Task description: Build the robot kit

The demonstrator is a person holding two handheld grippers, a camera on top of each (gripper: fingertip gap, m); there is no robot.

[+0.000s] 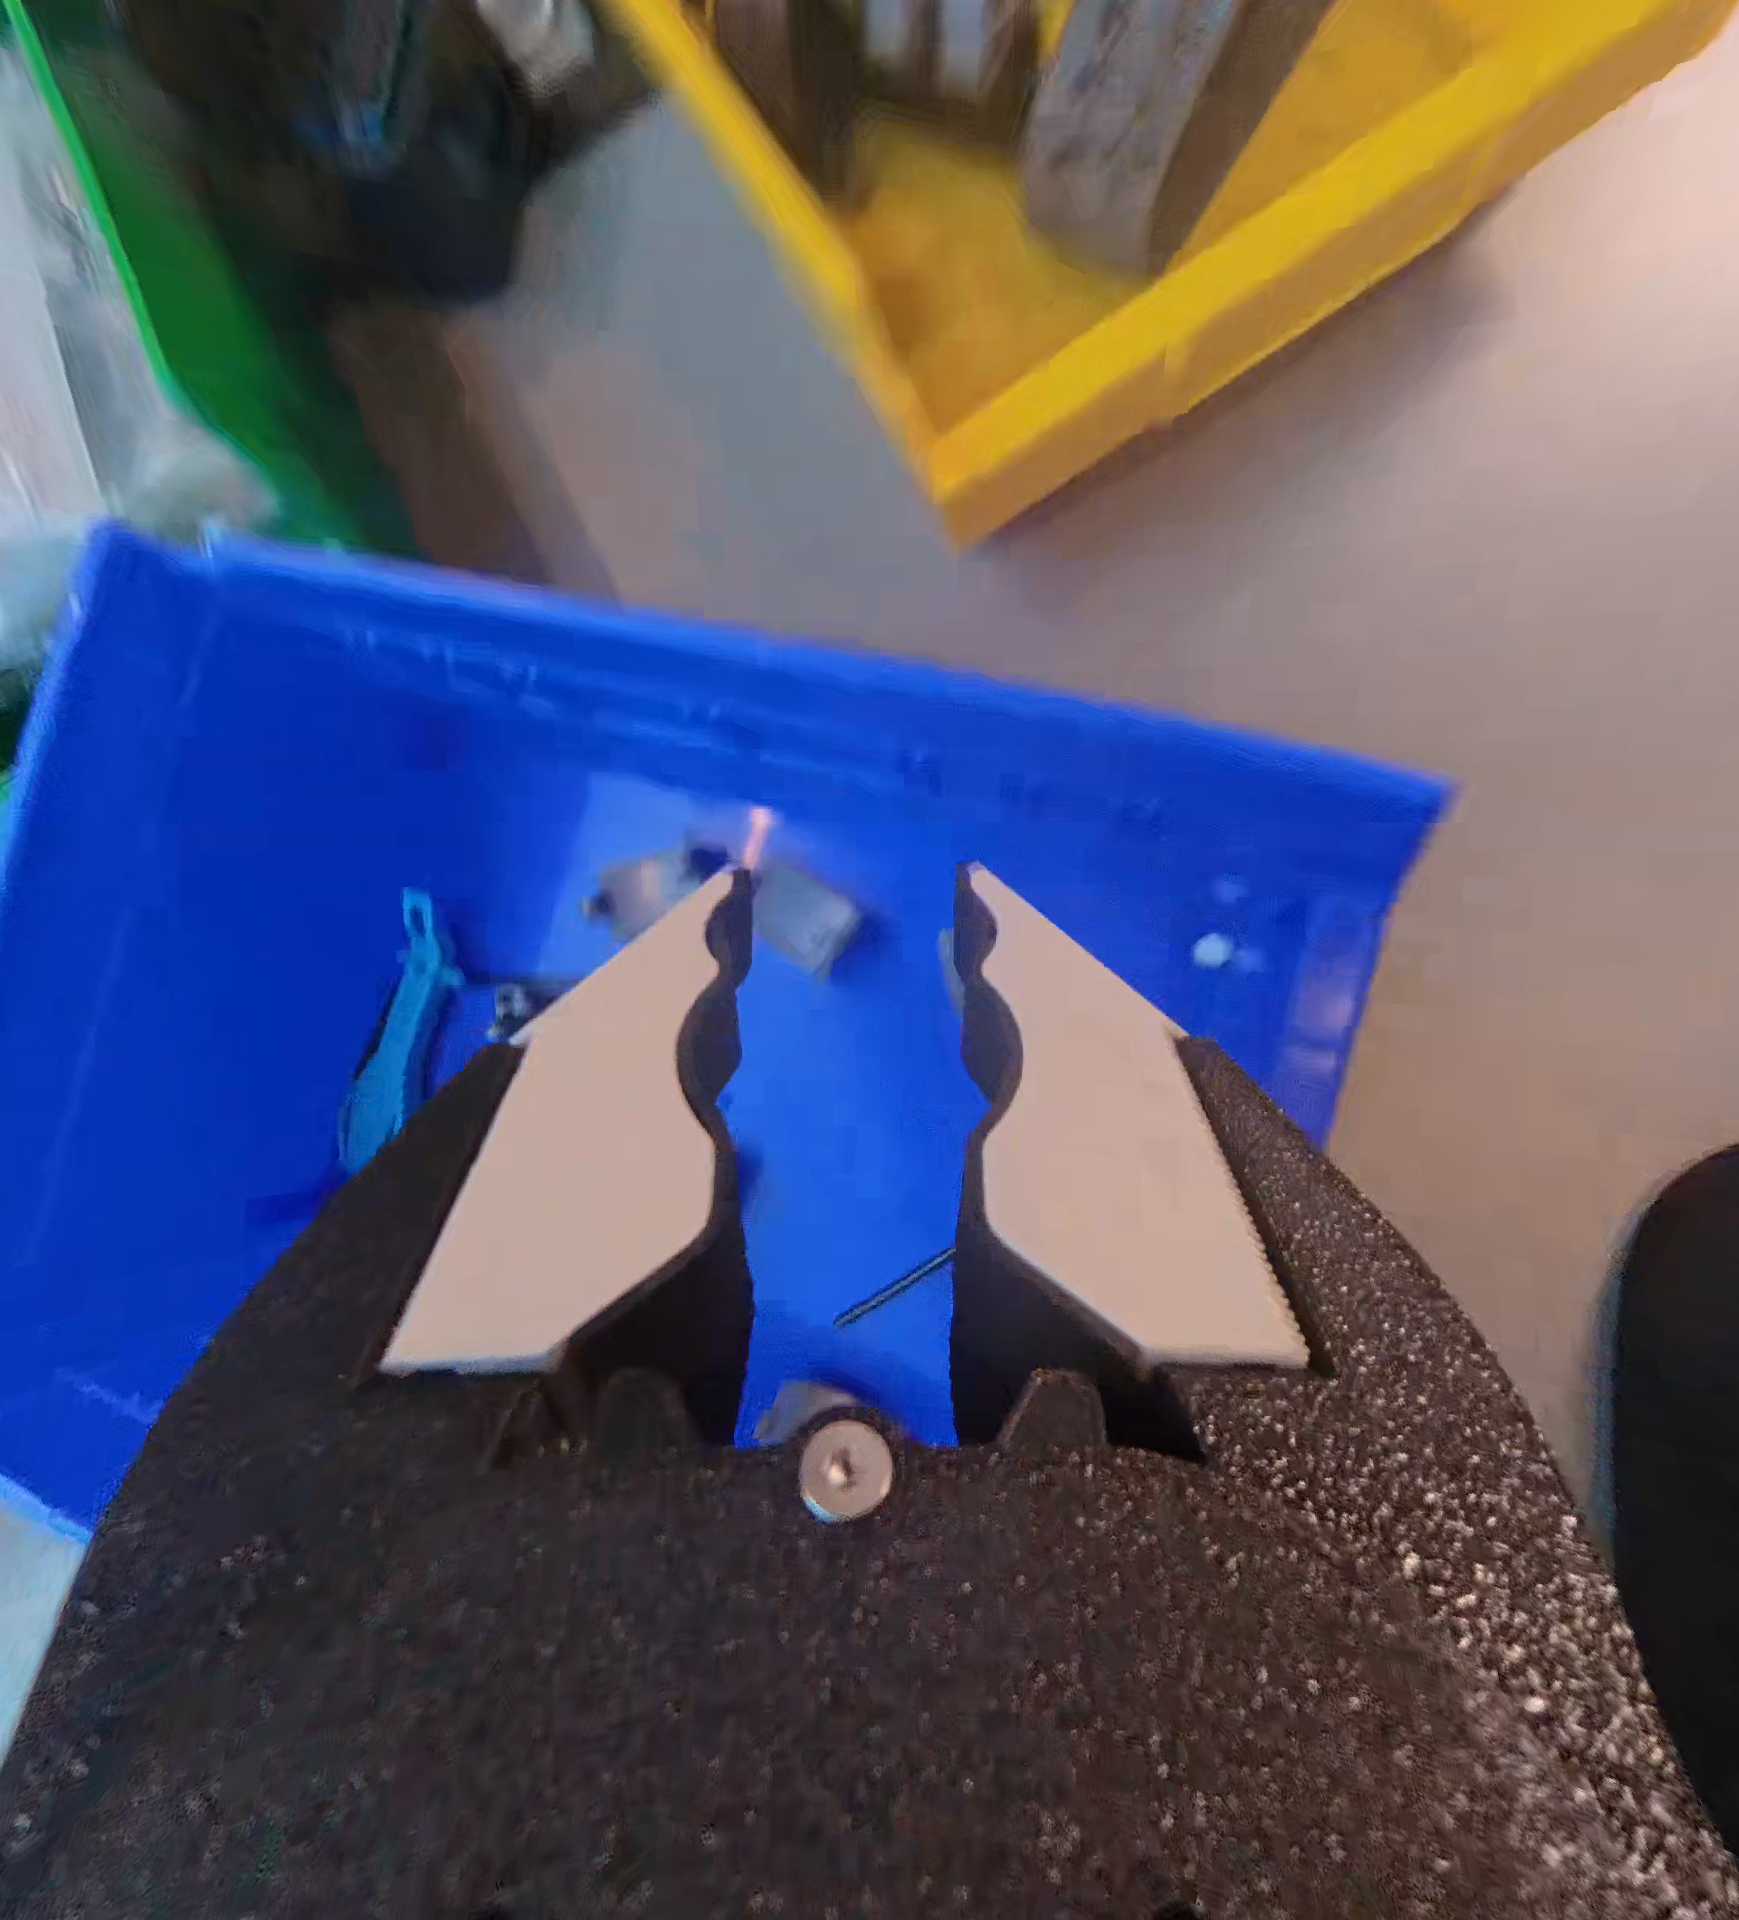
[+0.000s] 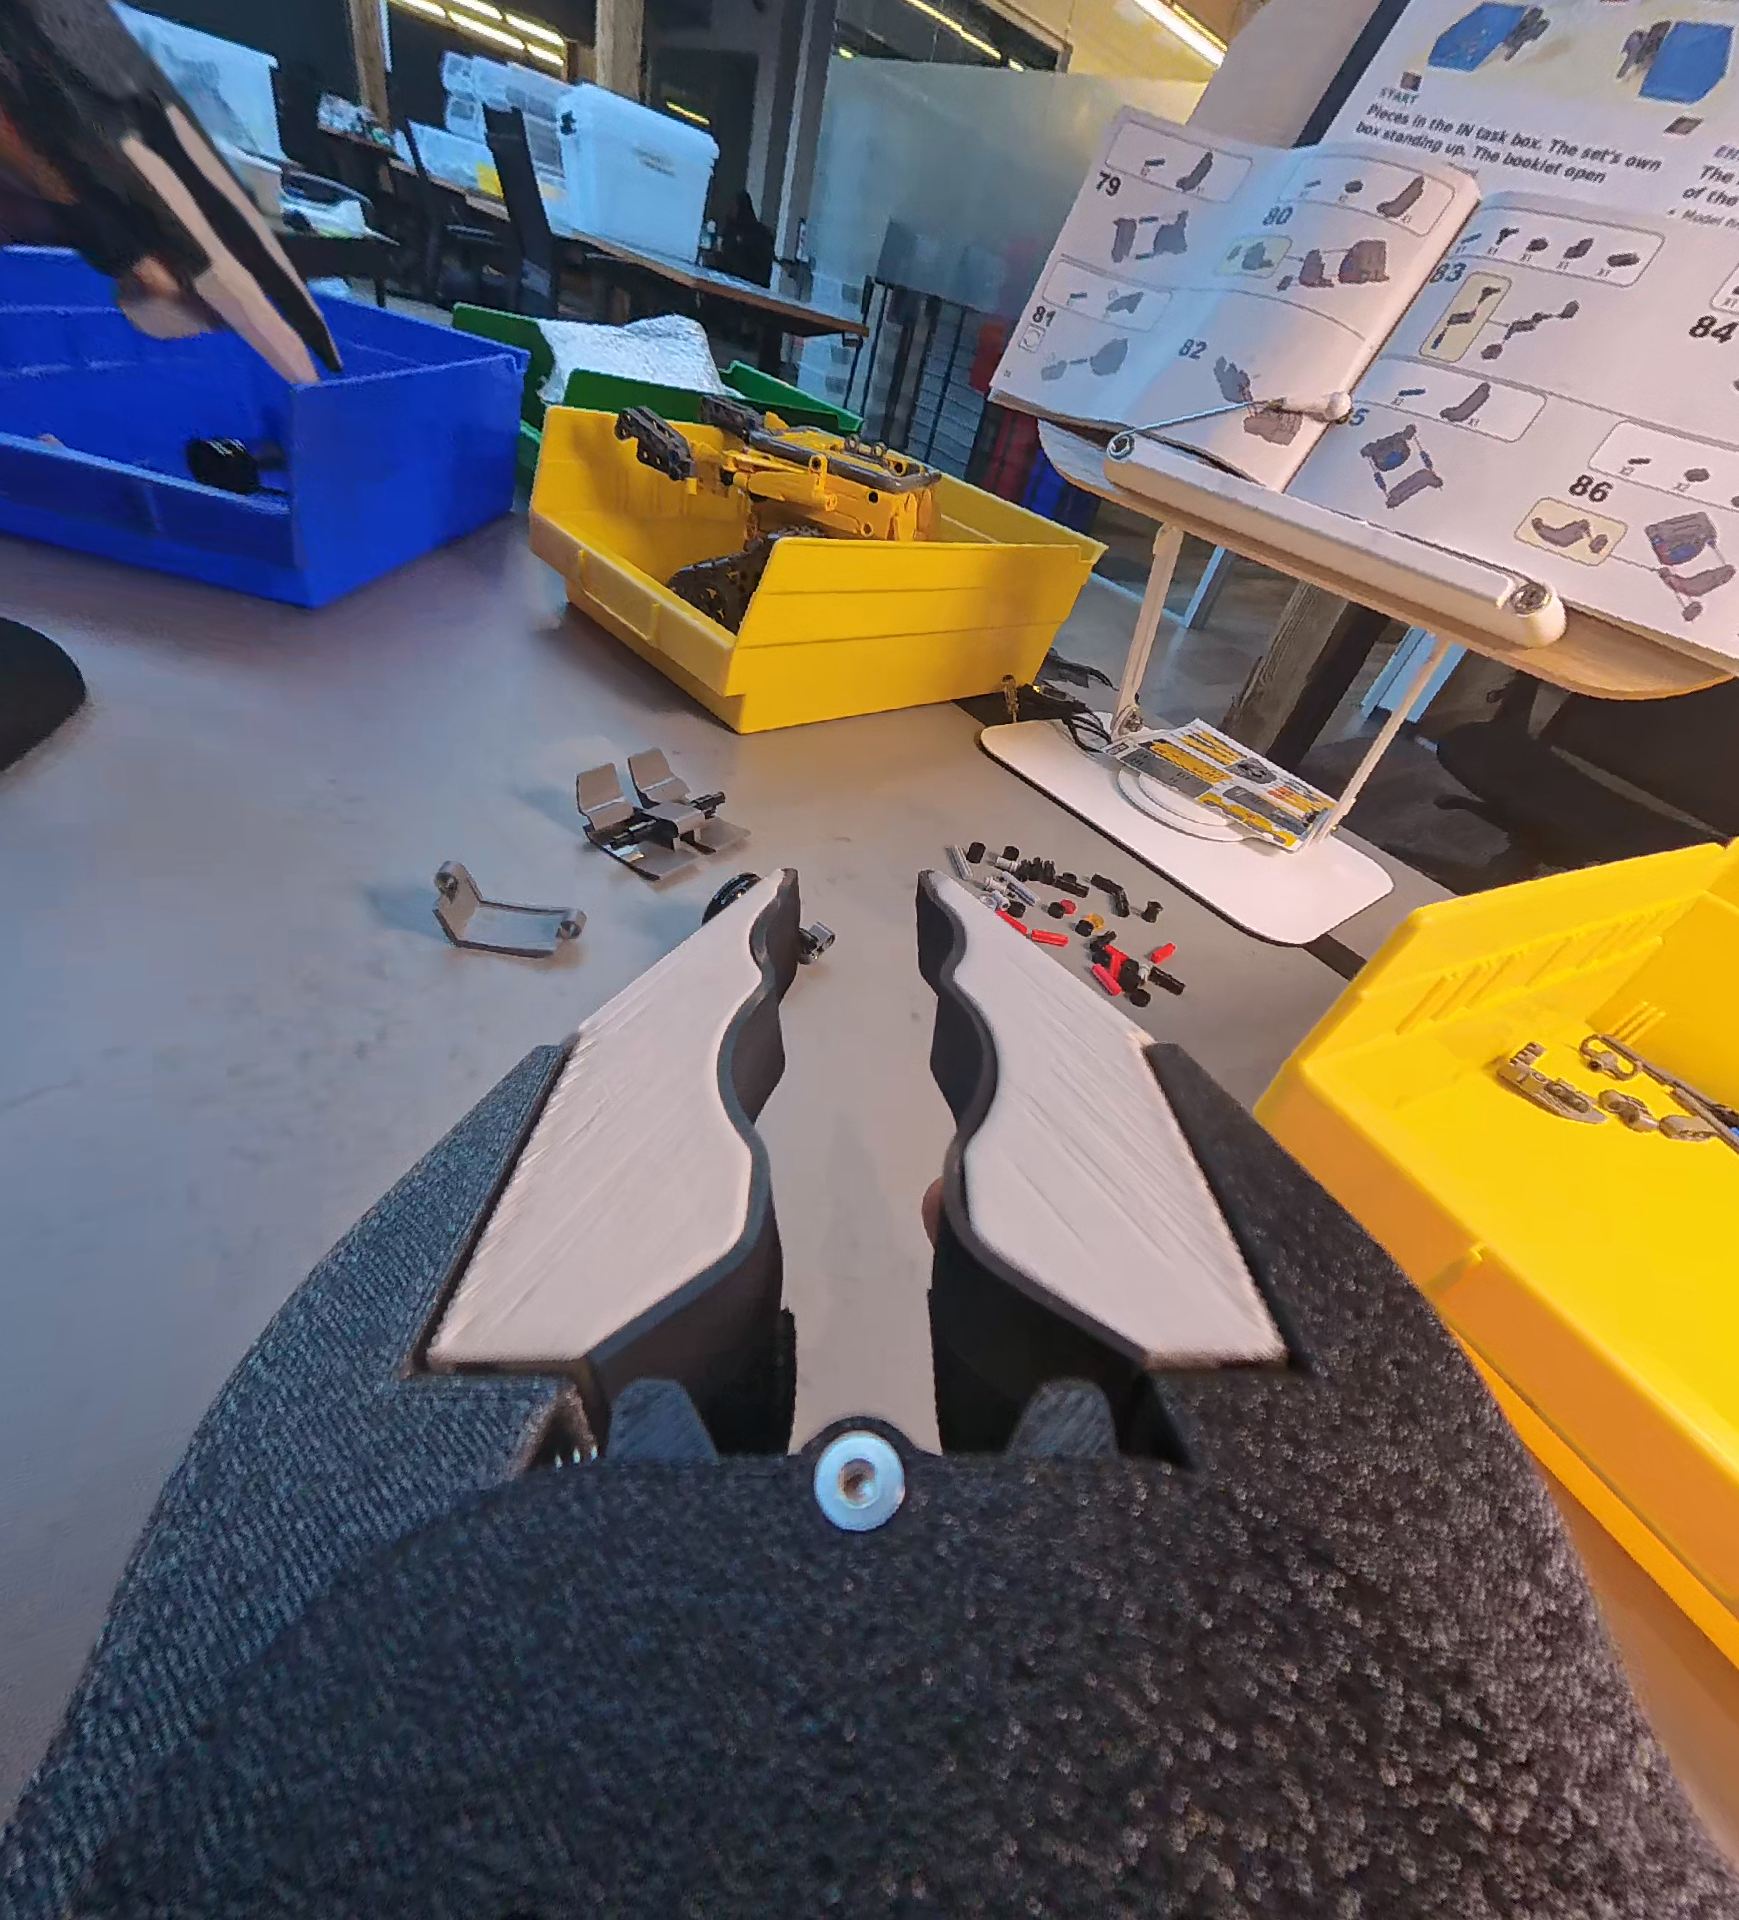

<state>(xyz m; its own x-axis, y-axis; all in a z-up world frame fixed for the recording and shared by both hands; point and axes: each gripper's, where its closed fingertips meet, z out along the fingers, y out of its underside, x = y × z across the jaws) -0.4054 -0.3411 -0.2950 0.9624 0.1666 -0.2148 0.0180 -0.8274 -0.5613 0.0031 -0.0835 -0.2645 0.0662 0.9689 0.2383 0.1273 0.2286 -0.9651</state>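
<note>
My left gripper (image 1: 852, 881) is open and empty, held over the inside of a blue bin (image 1: 221, 831). Small grey parts (image 1: 803, 920) lie on the bin floor just past its fingertips, with a light blue piece (image 1: 397, 1039) at the left and a thin black rod (image 1: 896, 1286) between the fingers. My right gripper (image 2: 857, 883) is open and empty, low over the grey table. A pile of small black, red and grey pins (image 2: 1073, 925) lies just right of its tips. A grey seat assembly (image 2: 652, 805) and a grey bracket (image 2: 501, 914) lie ahead to the left. The left gripper (image 2: 304, 358) shows dipping into the blue bin (image 2: 377, 488).
A yellow bin (image 2: 844, 634) with a yellow and grey brick-built vehicle (image 2: 792, 478) stands ahead. A second yellow bin (image 2: 1571, 1299) with small parts sits at the right. An open instruction booklet (image 2: 1364, 332) rests on a white stand (image 2: 1208, 862). A green bin (image 1: 221, 312) lies behind the blue one. My right fingertips sit around 50 centimeters from my left ones. To the grey seat assembly (image 2: 652, 805): right tips about 20 centimeters, left tips about 30 centimeters.
</note>
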